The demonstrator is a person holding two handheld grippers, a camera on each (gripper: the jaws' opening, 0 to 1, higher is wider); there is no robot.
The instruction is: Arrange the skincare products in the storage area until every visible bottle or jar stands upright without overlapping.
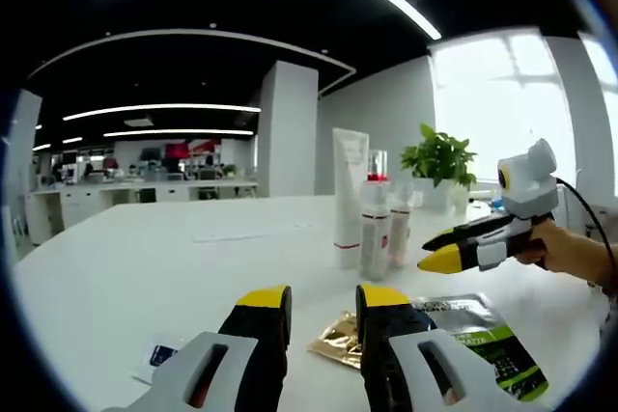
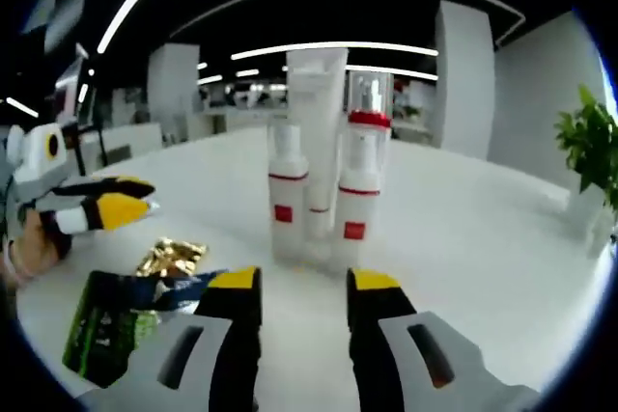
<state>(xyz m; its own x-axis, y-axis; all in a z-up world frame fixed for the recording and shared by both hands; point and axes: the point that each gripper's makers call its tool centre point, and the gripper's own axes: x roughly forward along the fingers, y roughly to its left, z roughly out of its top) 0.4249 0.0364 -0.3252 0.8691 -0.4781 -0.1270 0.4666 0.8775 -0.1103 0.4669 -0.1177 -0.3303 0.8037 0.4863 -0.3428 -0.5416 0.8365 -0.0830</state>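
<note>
On a wide white desk in an open-plan office, the skincare products stand gathered just ahead of the right gripper, whose yellow-tipped jaws are parted to a middling gap and hold nothing. The tall white tube rises at the back of the cluster, with two white pump bottles in front: the left bottle and the right bottle, each banded in red, upright and pressed close together, apparently so that the group reads as one tidy set. The left gripper, likewise empty with its jaws moderately apart, hovers over the desk farther back, the same tube and bottles ahead and slightly to its right. Beside and below its jaws lie a green-and-black sachet and a crumpled gold packet, flat and apart from the cluster. A potted plant sits beyond the products. Judging by the upright stand, the arranging looks nearly or fully done.
</note>
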